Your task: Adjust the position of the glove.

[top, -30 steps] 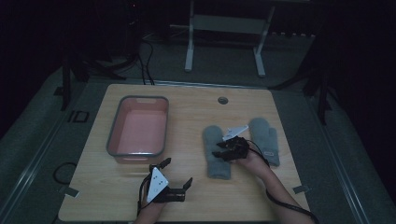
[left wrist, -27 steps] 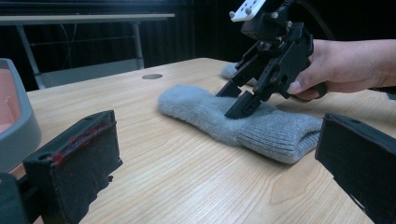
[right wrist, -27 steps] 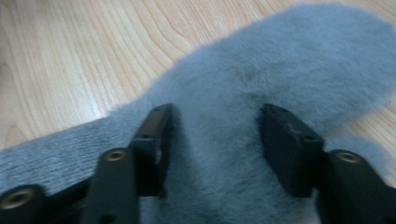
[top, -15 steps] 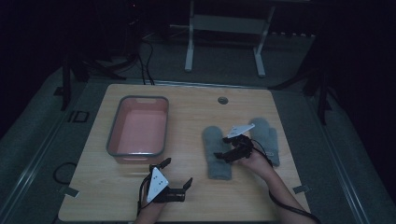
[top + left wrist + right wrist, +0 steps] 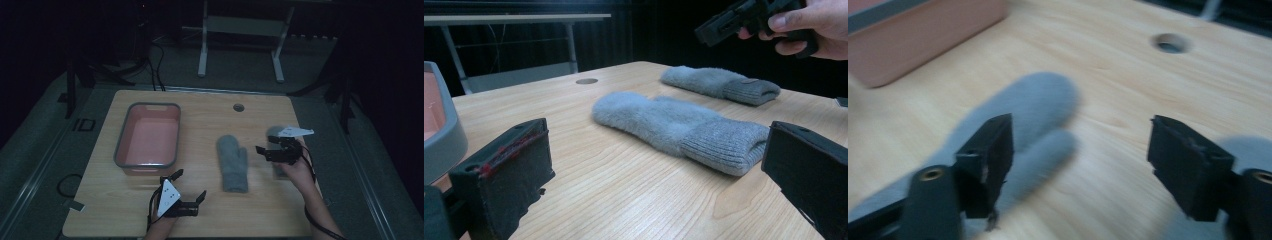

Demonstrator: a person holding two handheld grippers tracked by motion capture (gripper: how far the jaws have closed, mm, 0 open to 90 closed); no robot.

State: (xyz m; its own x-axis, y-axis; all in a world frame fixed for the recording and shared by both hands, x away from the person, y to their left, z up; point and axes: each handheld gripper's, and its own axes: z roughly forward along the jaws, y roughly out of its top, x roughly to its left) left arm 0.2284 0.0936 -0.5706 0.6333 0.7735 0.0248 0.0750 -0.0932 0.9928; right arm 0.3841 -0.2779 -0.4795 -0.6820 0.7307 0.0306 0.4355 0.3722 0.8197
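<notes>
High cam overhead; gripper cams low, close; share mitten (image 5: 233, 162).

Fuzzy knit mitten (image 5: 233, 162), matt wooden table (image 5: 210, 110)

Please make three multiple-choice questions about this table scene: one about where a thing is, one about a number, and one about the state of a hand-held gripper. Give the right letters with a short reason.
1. Where is the pink tub?
A. on the left part of the table
B. on the floor
C. on top of a mitten

2. How many grey mittens lie on the table?
A. one
B. two
C. four

3. What is the state of the right hand-held gripper?
A. shut on a mitten
B. shut on the tub
C. open, holding nothing

Answers:
1 A: the tub stands left of the mittens.
2 B: the near mitten and the far mitten lie side by side.
3 C: its jaws stand apart above the table.
</notes>
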